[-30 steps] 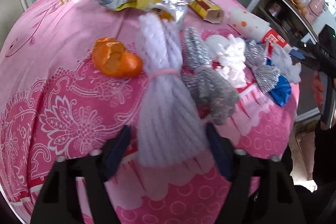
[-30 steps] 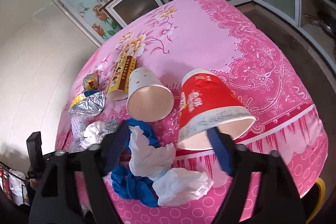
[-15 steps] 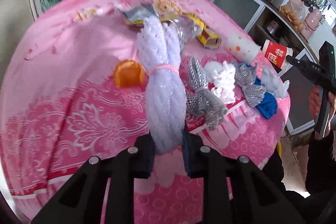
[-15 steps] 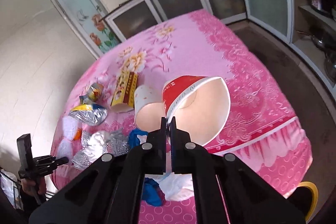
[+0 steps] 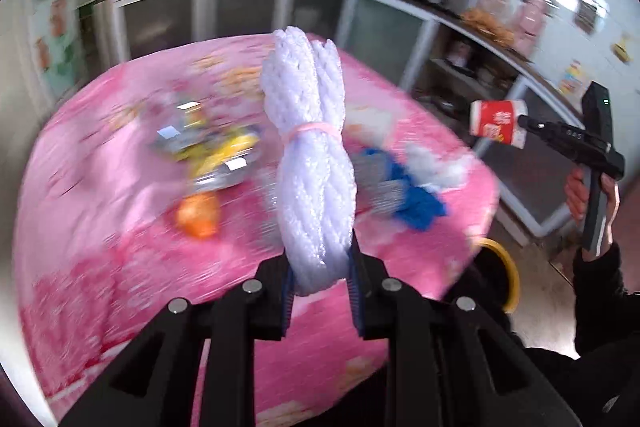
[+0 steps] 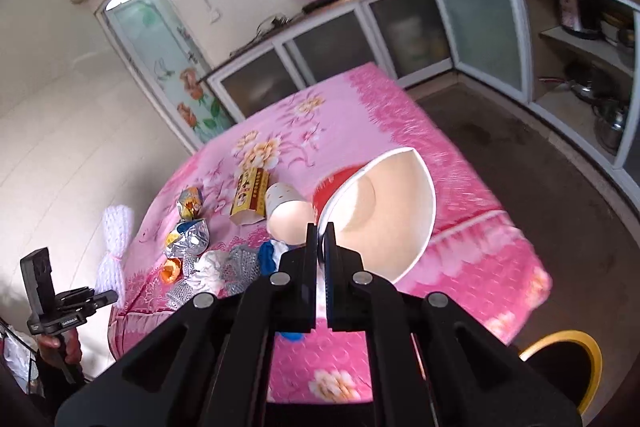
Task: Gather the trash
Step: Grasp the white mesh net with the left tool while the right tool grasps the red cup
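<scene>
Your left gripper fills the bottom of the left wrist view, its black jaws pressed narrowly against the lower end of a white foam-net bundle tied round the middle with a pink band. The bundle stands nearly upright in the centre of the frame, its long axis running from the jaws at bottom centre up to a rounded tip at upper centre, leaning slightly left. It is lifted clear of the round table under a pink flowered cloth, which is blurred behind it.

At the right edge of that view your right hand grips the other tool, with a red and white paper cup at its tip, lying sideways in the air.

In the right wrist view your right gripper sits at lower centre, jaws closed almost flat on the cup's white rim. The cup's open mouth faces the camera and its red base points away, toward the upper left of the frame.

Loose on the table at left centre lie a second white paper cup on its side, a yellow cardboard box, crumpled silver foil wrappers, an orange peel and a blue cloth.
</scene>
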`<state>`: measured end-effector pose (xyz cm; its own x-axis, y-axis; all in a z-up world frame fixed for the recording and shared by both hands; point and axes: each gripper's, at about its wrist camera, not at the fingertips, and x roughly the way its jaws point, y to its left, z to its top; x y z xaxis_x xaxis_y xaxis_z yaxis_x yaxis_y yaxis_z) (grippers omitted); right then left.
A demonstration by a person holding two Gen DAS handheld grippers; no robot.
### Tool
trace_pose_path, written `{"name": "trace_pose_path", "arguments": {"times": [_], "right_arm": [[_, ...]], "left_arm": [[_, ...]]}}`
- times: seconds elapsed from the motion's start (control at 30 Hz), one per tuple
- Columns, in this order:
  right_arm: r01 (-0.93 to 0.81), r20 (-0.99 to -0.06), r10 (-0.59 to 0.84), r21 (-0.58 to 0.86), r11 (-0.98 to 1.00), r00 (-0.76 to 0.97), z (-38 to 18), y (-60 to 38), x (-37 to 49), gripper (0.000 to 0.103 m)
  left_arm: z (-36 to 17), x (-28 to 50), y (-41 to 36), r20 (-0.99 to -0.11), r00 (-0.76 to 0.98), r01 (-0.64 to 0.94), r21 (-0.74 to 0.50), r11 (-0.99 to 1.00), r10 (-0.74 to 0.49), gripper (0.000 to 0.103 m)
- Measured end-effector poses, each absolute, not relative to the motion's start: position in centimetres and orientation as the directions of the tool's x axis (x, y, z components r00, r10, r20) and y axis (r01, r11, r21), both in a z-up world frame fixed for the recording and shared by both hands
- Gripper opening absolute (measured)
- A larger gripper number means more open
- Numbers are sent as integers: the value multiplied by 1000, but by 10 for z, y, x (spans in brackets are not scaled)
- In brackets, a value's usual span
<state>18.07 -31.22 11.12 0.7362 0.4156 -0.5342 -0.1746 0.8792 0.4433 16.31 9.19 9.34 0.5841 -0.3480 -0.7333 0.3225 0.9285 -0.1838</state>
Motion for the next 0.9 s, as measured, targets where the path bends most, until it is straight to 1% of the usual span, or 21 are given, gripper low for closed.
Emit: {"name": "trace_pose_path", "arguments": {"times": [0.1,0.27,0.37,0.43,0.63,0.77,0.9], "right_arm": [[-124,-517,350,421,899,781,118,-342,150,2],[-19,-513,260,428,904,818,118,-398,109,2],[47,-510,217,454,890,832,112,-435,82,2],[108,-526,166,451,886,834,102,-458,61,2],[269,-612,60,431,861,789,52,-504,13,2],[348,-663,50,454,820,747,6,-525,-14,2],[405,-707,62,473,782,704,-39,-535,-33,2]], "left_arm": [[99,172,44,-719,551,434,-187,881,-424,21],[97,189,-37,-716,457,594,-197,780,-529,21],[91,197,-100,-725,359,689,-219,691,-587,21],[84,196,-139,-734,297,738,-229,635,-611,21],[51,182,-249,-777,93,855,-259,450,-623,22],[15,170,-307,-808,-29,883,-297,364,-589,22],[-15,168,-343,-824,-99,886,-328,327,-558,22]]}}
